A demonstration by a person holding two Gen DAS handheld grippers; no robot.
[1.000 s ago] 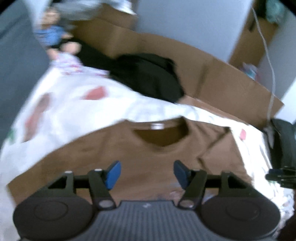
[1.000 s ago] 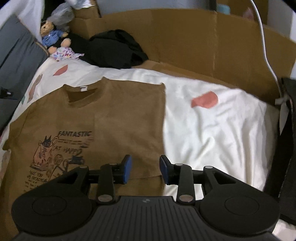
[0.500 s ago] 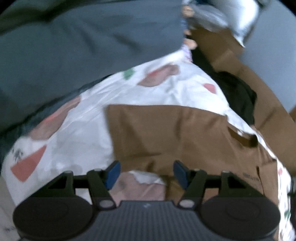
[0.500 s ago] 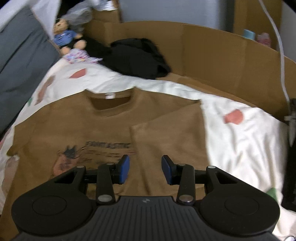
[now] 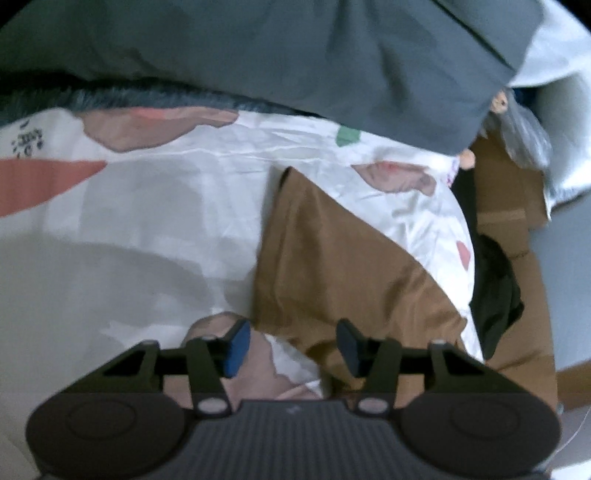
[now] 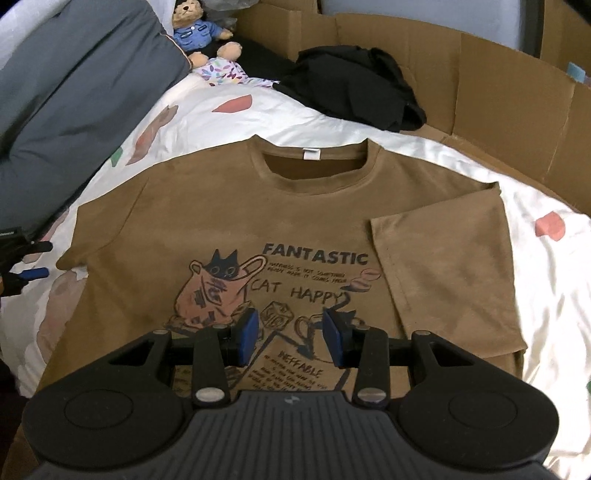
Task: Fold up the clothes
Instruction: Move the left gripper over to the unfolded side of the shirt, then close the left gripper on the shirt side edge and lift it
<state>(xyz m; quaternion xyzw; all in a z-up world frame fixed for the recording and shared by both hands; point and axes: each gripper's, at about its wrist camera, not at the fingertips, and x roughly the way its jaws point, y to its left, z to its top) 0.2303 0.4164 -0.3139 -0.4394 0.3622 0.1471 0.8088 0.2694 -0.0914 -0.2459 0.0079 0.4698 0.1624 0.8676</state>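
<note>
A brown T-shirt (image 6: 303,218) with a "FANTASTIC" cat print lies face up on the bed. Its right sleeve (image 6: 443,273) is folded inward over the chest. Its left sleeve (image 5: 332,258) lies spread on the sheet. My left gripper (image 5: 291,347) hovers at that sleeve's lower edge, jaws closing. The sleeve's corner and bare sheet lie between the pads, which do not press on the cloth. This gripper also shows at the far left in the right wrist view (image 6: 38,260). My right gripper (image 6: 288,338) hangs open over the print, holding nothing.
A grey pillow (image 6: 66,92) lies along the left side of the white patterned sheet (image 6: 546,295). A teddy bear (image 6: 195,29) and a black garment (image 6: 354,88) sit at the back. A cardboard wall (image 6: 498,74) borders the far and right sides.
My left gripper swung from facing the collar to the left sleeve, dropped, rolled over and narrowed its jaws. My right gripper moved left from the shirt's right edge to over the print.
</note>
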